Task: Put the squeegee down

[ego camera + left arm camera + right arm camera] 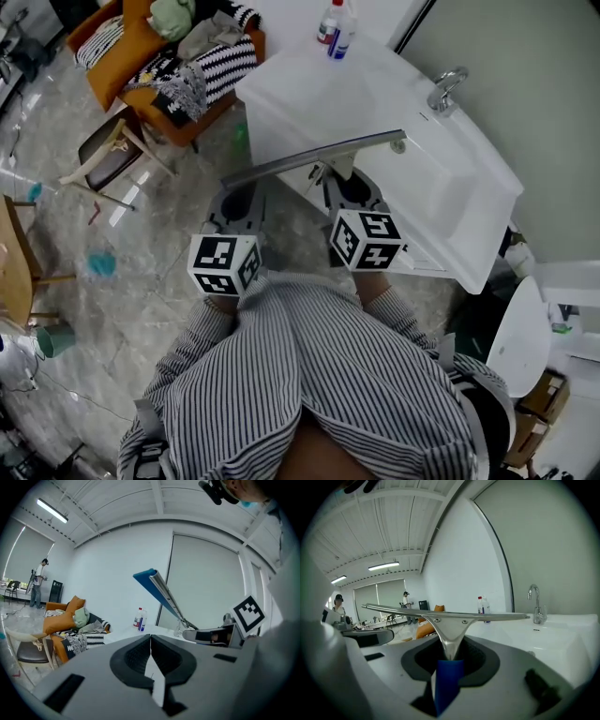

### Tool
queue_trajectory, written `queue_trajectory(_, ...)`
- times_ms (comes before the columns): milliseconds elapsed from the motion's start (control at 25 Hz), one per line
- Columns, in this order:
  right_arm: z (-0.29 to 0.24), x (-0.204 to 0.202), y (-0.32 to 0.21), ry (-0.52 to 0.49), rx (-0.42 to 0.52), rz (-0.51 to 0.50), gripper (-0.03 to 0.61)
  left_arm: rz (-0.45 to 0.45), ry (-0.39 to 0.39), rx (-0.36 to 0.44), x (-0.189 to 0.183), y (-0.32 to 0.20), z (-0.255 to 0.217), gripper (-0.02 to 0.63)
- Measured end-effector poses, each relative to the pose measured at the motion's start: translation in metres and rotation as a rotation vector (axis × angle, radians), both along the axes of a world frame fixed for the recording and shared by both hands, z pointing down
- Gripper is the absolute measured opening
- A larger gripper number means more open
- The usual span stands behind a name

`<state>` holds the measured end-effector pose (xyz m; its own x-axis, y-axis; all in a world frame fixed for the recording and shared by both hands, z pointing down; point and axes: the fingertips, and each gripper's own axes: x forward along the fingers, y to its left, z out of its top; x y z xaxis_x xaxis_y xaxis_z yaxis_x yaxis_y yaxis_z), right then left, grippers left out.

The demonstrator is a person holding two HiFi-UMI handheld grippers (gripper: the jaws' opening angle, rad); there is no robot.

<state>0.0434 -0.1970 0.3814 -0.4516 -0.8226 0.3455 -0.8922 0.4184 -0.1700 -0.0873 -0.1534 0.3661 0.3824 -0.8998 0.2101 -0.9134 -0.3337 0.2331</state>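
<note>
Head view: we hold the squeegee (314, 157) in the right gripper (339, 178), blade at 12 o'clock, beside the sink (487, 202). Left gripper view: left gripper (151, 641) closed, empty. Right gripper view: jaws clamp the blue handle; we have not yet put it down.

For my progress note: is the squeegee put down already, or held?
Held. The squeegee has its blue handle clamped in the right hand-held gripper, blade in the air near the sink.
</note>
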Motion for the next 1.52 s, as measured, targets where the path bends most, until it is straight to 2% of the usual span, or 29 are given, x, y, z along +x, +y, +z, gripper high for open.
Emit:
queue_trajectory(320,-0.010,-0.034,-0.074,0.010,0.021,0.064,0.100,0.047,0.009,0.040,-0.040,-0.082,-0.015,0.014)
queue_trajectory(800,-0.008,-0.058,-0.168,-0.001,0.027,0.169,0.100,0.132,0.023,0.060,-0.070,-0.192,-0.016,0.014)
queue_trajectory(1200,0.018,-0.055,-0.187,0.030,-0.041,0.188,0.100,0.189,0.032,-0.003,-0.058,-0.220,0.012,0.014)
queue_trajectory(1520,0.031,-0.046,-0.205,0.025,-0.079,0.182,0.100,0.167,0.030,-0.042,-0.054,-0.238,0.025,0.014)
